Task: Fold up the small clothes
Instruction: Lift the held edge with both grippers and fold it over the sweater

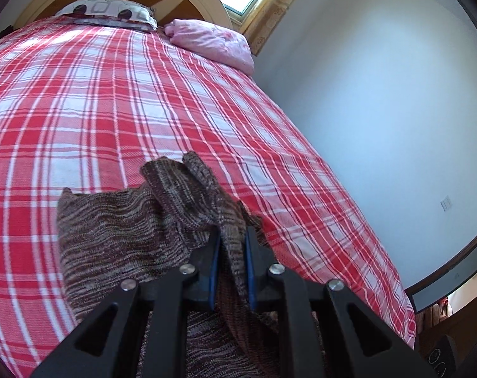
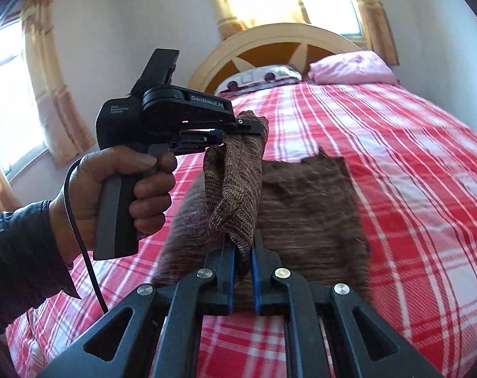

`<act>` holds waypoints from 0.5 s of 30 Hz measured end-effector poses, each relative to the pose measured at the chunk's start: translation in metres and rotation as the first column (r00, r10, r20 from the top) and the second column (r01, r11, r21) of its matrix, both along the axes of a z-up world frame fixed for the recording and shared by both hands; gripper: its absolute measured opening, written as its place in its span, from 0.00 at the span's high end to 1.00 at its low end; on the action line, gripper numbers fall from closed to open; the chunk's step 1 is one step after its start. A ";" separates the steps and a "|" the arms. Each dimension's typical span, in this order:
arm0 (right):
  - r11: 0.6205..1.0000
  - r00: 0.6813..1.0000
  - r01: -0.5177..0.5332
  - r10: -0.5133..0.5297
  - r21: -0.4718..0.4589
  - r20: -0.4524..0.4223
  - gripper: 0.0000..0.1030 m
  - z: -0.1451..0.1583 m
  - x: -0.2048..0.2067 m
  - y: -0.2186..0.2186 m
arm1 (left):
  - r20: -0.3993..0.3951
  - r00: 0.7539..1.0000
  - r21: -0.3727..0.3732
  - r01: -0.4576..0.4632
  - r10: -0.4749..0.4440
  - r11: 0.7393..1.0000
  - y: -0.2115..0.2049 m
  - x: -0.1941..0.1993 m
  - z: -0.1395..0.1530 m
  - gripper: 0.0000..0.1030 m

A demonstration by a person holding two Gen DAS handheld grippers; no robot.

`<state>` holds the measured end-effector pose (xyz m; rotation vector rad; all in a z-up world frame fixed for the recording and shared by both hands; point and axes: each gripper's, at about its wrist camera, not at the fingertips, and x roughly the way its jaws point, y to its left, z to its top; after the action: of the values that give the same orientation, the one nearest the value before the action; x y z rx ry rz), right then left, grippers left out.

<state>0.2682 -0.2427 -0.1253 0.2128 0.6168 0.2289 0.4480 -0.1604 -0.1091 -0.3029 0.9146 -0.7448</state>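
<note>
While both the left claw (image 1: 232, 245) and right claw (image 2: 243, 252) clench the brown marled knit garment (image 2: 304, 201) above the red plaid bed (image 2: 396, 145), its seemingly thin bunched edge may slip free.

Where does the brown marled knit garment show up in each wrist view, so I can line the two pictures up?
Left wrist view: the brown marled knit garment fills the lower centre, clamped in the left hand-held gripper.
Right wrist view: it lies centre on the red-and-white plaid bedspread, one edge lifted between the right hand-held gripper and the left one.
Shared landmark: the pink pillow by the headboard.
</note>
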 end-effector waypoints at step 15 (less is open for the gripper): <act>0.992 0.989 0.094 -0.084 0.087 -0.118 0.92 -0.030 -0.010 -0.051 | -0.036 0.996 0.102 0.086 -0.083 0.991 -0.069 -0.005 -0.021 0.86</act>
<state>0.2585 -0.2939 -0.1550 0.3435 0.7093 0.1599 0.4432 -0.2294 -0.1303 -0.1858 0.9972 -0.7695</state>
